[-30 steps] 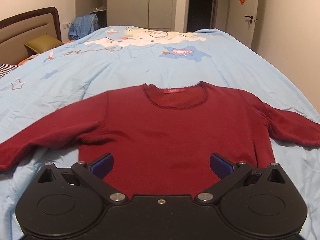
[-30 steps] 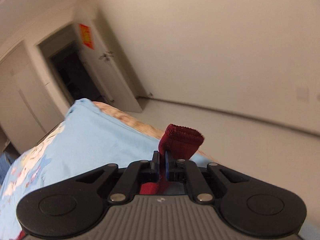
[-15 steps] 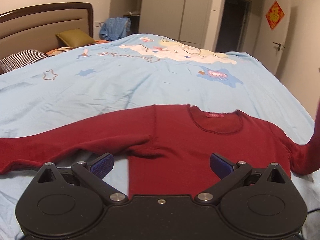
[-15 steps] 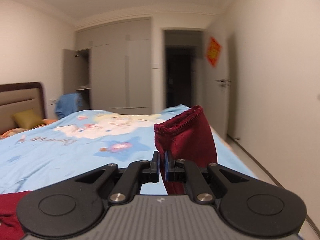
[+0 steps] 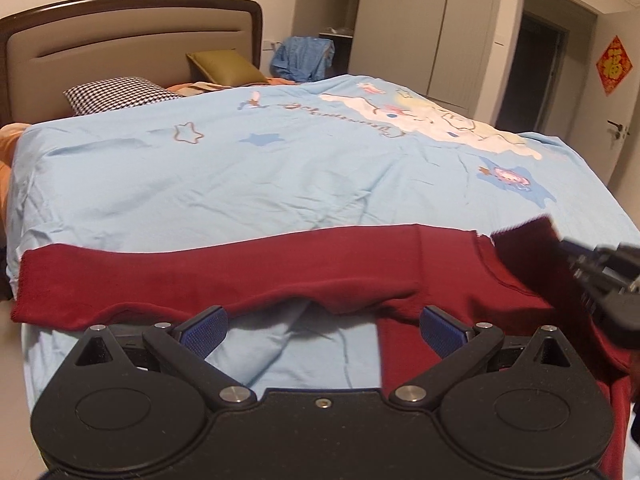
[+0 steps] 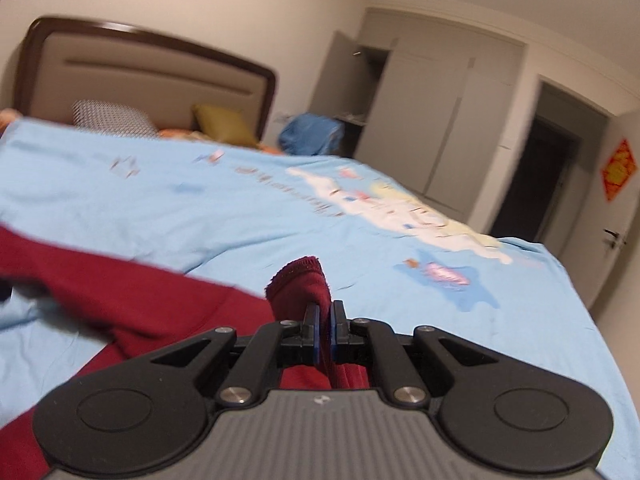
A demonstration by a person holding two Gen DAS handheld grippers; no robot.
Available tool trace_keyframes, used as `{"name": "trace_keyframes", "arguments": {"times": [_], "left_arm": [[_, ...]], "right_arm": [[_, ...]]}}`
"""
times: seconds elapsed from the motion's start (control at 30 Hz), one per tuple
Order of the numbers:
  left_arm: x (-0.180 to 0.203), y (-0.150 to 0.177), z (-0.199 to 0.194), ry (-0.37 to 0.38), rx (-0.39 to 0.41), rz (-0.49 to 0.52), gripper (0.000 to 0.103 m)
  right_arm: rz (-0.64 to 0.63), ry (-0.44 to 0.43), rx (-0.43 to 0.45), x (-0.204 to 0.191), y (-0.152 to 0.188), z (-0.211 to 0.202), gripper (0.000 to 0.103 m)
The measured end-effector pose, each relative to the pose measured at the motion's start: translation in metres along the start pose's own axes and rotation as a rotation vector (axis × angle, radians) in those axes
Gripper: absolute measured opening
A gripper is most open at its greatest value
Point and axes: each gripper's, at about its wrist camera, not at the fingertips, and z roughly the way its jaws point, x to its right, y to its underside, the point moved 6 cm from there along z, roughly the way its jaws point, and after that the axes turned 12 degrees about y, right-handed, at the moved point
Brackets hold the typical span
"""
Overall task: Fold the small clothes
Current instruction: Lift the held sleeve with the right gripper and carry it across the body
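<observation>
In the left wrist view, a dark red knitted long-sleeved sweater point(image 5: 360, 272) lies flat on a light blue duvet printed with stars and a cartoon figure point(image 5: 280, 172). One sleeve stretches straight out to the left, its ribbed cuff near the bed's edge; the body runs off to the lower right, and a fold of duvet shows under the armpit. The left gripper point(image 5: 322, 326) hovers just above that armpit with its blue-padded fingers point(image 5: 202, 328) spread wide and nothing between them. At the right edge, the right gripper point(image 5: 570, 250) holds the other sleeve's cuff raised over the neckline.

In the right wrist view, which is blurred, the right gripper point(image 6: 325, 322) is clamped tight on the sweater point(image 6: 152, 300), the ribbed cuff standing up just beyond its closed fingers. The rest of the garment spreads left across the duvet point(image 6: 400, 248). A padded brown-framed headboard point(image 6: 152, 76) stands behind.
</observation>
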Motion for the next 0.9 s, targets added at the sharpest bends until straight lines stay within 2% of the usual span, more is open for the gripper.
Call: {"name": "trace_keyframes", "arguments": {"times": [0.17, 0.33, 0.37, 0.43, 0.47, 0.5, 0.63, 0.7, 0.9], "left_arm": [[-0.011, 0.004, -0.001, -0.016, 0.006, -0.017, 0.102], [-0.008, 0.008, 0.007, 0.013, 0.007, -0.035, 0.102], [-0.006, 0.009, 0.009, 0.025, 0.007, -0.036, 0.102], [0.002, 0.010, 0.015, 0.050, 0.007, -0.034, 0.102], [0.007, 0.011, 0.020, 0.066, 0.005, -0.030, 0.102], [0.013, 0.012, 0.025, 0.083, 0.002, -0.024, 0.102], [0.039, 0.015, 0.047, 0.150, -0.012, 0.008, 0.102], [0.056, 0.016, 0.062, 0.184, -0.011, 0.031, 0.102], [0.101, 0.021, 0.116, 0.218, -0.012, 0.116, 0.102]], "right_arm": [[-0.087, -0.067, -0.062, -0.055, 0.025, 0.003, 0.006], [-0.143, -0.132, -0.096, -0.083, 0.055, -0.008, 0.008], [-0.139, -0.144, -0.101, -0.084, 0.059, -0.012, 0.012], [-0.120, -0.166, -0.105, -0.080, 0.066, -0.021, 0.033], [-0.103, -0.171, -0.105, -0.074, 0.068, -0.027, 0.050], [-0.083, -0.177, -0.107, -0.068, 0.071, -0.031, 0.059], [0.045, -0.186, -0.130, -0.028, 0.081, -0.053, 0.074], [0.119, -0.169, -0.143, -0.002, 0.089, -0.063, 0.085], [0.291, -0.007, -0.217, 0.091, 0.122, -0.066, 0.091]]}}
